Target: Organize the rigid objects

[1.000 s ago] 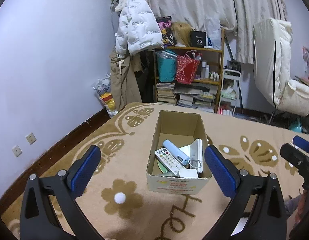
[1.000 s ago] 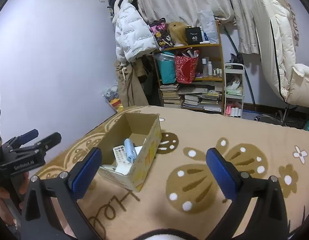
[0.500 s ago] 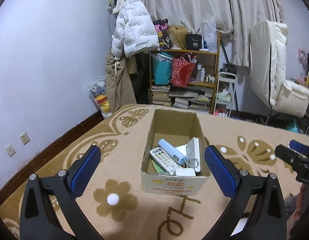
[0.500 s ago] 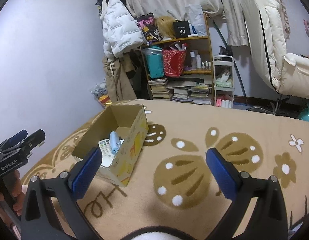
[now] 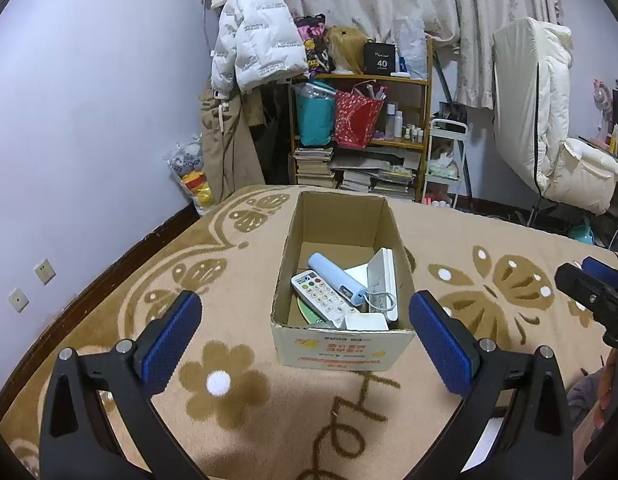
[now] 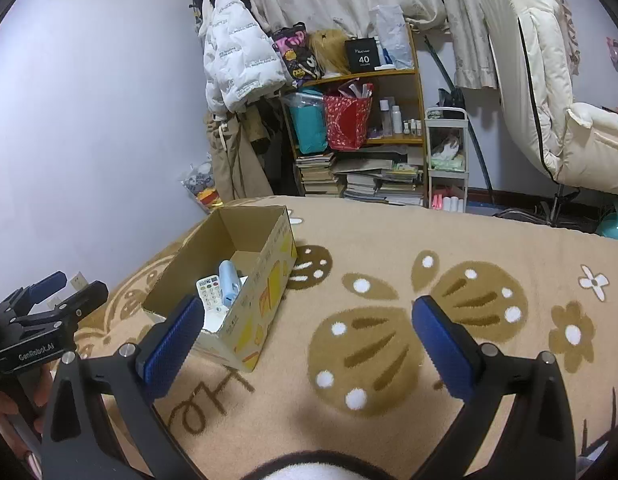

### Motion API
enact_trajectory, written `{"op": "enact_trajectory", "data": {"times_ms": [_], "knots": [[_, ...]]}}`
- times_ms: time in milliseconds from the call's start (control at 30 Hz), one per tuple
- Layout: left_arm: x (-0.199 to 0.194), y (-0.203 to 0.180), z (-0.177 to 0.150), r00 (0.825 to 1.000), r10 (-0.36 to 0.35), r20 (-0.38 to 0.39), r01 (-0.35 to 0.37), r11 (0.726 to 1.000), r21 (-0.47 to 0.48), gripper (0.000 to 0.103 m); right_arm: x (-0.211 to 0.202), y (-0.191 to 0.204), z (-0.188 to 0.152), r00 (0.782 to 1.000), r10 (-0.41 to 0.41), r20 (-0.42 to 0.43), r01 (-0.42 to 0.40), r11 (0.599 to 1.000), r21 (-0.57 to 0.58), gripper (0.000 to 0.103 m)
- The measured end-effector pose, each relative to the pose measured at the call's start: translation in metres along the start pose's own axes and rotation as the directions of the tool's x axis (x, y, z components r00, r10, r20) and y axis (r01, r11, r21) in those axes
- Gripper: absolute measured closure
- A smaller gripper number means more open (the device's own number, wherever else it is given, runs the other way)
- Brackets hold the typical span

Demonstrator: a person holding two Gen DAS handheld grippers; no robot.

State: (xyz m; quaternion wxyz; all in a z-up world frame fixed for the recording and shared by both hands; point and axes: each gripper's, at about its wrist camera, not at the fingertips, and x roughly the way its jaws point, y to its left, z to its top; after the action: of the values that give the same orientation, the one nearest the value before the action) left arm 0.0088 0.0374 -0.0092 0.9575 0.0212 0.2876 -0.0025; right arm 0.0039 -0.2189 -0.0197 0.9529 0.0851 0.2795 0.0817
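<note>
While both tools hang above the patterned blanket [image 5: 461, 248], neither one grasps anything. The left gripper [image 5: 305, 336] has its blue pads [image 5: 169, 336] spread wide, with the cardboard box [image 5: 341, 354] seen between them, and the jaws do not touch the box. The right gripper [image 6: 305, 338] is also spread wide over a brown flower pattern, to the right of the box, empty.

The box stands on the blanket with its top open. Inside it lie a white remote control [image 5: 323, 294] with coloured buttons, a light blue cylinder [image 5: 337, 278] resting partly across the remote, a white flat device [image 5: 383, 280] leaning on the right wall, a small white block [image 5: 367, 323] at the near wall, and a green disc [image 5: 305, 312] under the remote. These things touch each other closely.

Behind the blanket stands a wooden shelf [image 5: 423, 144] with books and bags, and a white jacket [image 5: 257, 44] hangs beside it.
</note>
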Motion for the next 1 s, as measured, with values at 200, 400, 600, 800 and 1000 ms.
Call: {"op": "enact_trajectory", "data": {"times_ms": [200,400,600,800,1000], "knots": [[0.002,0.008,-0.001,1.000,-0.004,-0.006,0.004,1.000,-0.029,0.001,0.001,0.001,-0.001,1.000,0.002,-0.014,-0.002,1.000,-0.009,0.000],[0.001,0.013,0.000,1.000,-0.017,-0.004,0.017,0.999,-0.052,0.001,0.001,0.000,0.001,1.000,0.003,-0.024,-0.003,1.000,-0.011,0.000],[-0.001,0.019,0.000,1.000,-0.012,0.006,0.013,0.997,-0.074,0.001,0.002,0.000,-0.001,0.999,0.000,-0.032,-0.001,1.000,-0.016,0.000],[-0.001,0.020,0.000,1.000,-0.009,0.001,0.009,0.997,-0.079,0.001,0.002,0.000,-0.001,0.999,0.000,-0.033,-0.001,1.000,-0.015,0.000],[0.000,0.017,-0.001,1.000,-0.003,0.008,0.004,0.998,-0.063,0.001,0.002,0.000,-0.002,0.999,0.005,-0.037,-0.006,1.000,-0.021,0.000]]}}
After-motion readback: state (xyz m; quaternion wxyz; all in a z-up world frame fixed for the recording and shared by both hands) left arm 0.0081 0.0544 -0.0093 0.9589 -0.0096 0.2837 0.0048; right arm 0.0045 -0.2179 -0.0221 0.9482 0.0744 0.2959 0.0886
